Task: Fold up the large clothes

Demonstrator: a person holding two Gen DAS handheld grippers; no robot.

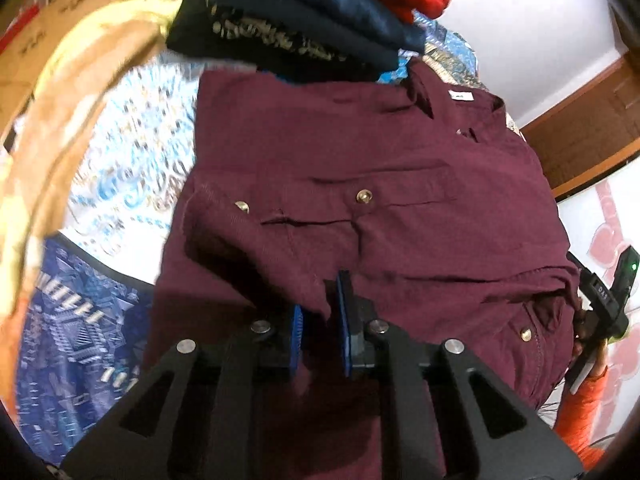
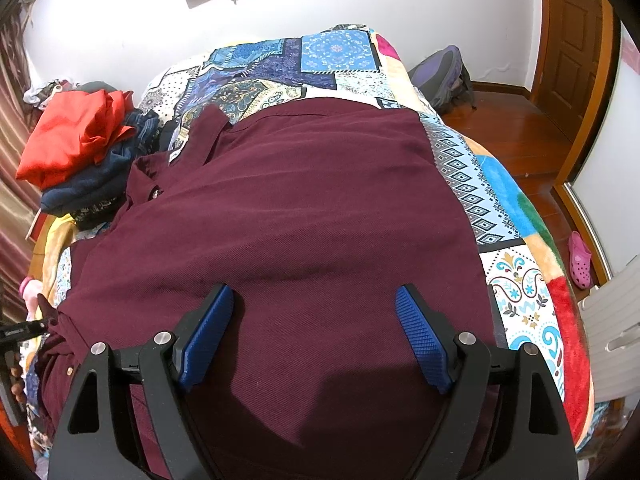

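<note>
The maroon shirt (image 2: pixel 296 216) lies spread on the patterned blanket (image 2: pixel 520 288). My left gripper (image 1: pixel 320 316) pinches a fold of it; my right gripper (image 2: pixel 316 332) hangs over it, jaws wide apart. Folded clothes (image 2: pixel 84 152) sit stacked by the collar.

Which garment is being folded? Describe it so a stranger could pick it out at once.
Start at the bed with the patchwork blanket. Spread across its middle lies the maroon shirt, collar toward the wall. Unlike the stack of folded clothes beside its collar, red on top of navy, it is one broad dark wine-red sheet with brass snap buttons, and the left tongs pinch its edge.
</note>
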